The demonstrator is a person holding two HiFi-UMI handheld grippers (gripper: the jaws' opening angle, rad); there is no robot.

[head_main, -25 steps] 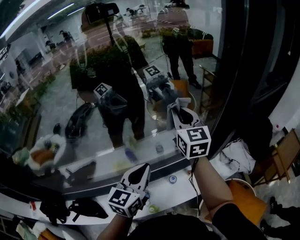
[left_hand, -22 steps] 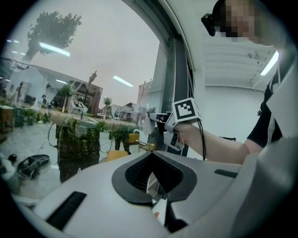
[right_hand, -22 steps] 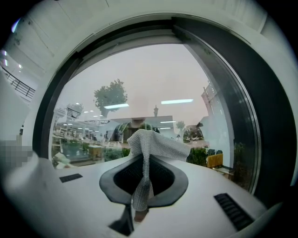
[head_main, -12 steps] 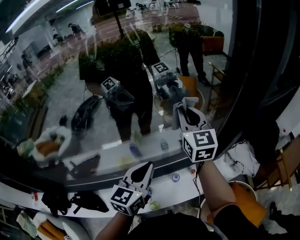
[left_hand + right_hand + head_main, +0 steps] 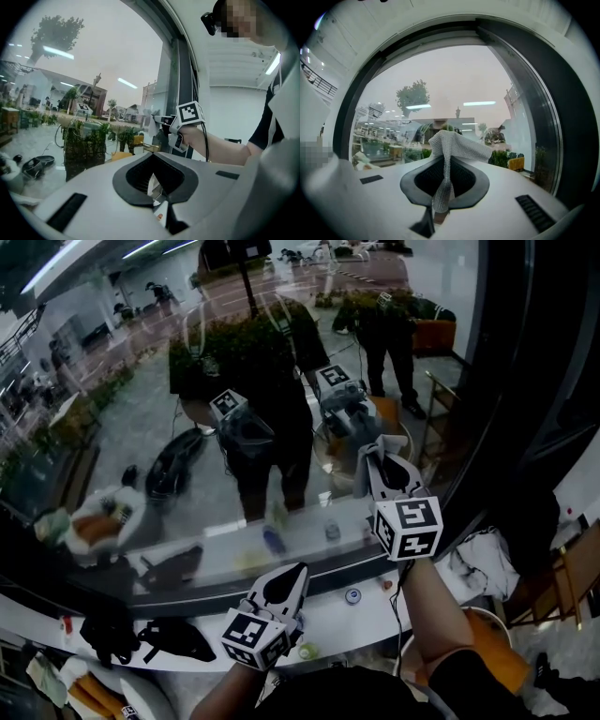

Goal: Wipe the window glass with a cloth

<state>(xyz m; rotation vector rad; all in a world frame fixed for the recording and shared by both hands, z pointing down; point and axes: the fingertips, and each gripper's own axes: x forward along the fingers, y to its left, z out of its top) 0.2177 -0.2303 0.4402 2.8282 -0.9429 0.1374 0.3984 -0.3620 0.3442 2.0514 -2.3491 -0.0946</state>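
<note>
The window glass (image 5: 187, 381) fills the upper head view, full of reflections. My right gripper (image 5: 368, 457) is raised to the glass near its right side, shut on a grey-white mesh cloth (image 5: 360, 471). In the right gripper view the cloth (image 5: 451, 146) drapes out of the closed jaws toward the window glass (image 5: 440, 79). My left gripper (image 5: 284, 579) hangs low over the sill, jaws together with nothing between them. The left gripper view shows the right gripper (image 5: 161, 123) and the cloth (image 5: 149, 126) at the glass.
A dark window frame (image 5: 497, 381) runs down the right. Below the glass a white sill (image 5: 328, 615) carries a small round cap (image 5: 352, 596) and black straps or bags (image 5: 169, 638). An orange stool (image 5: 487, 634) and white fabric (image 5: 483, 563) sit lower right.
The right gripper has slid a little to the right along the glass with the cloth. The left gripper has stayed low over the sill.
</note>
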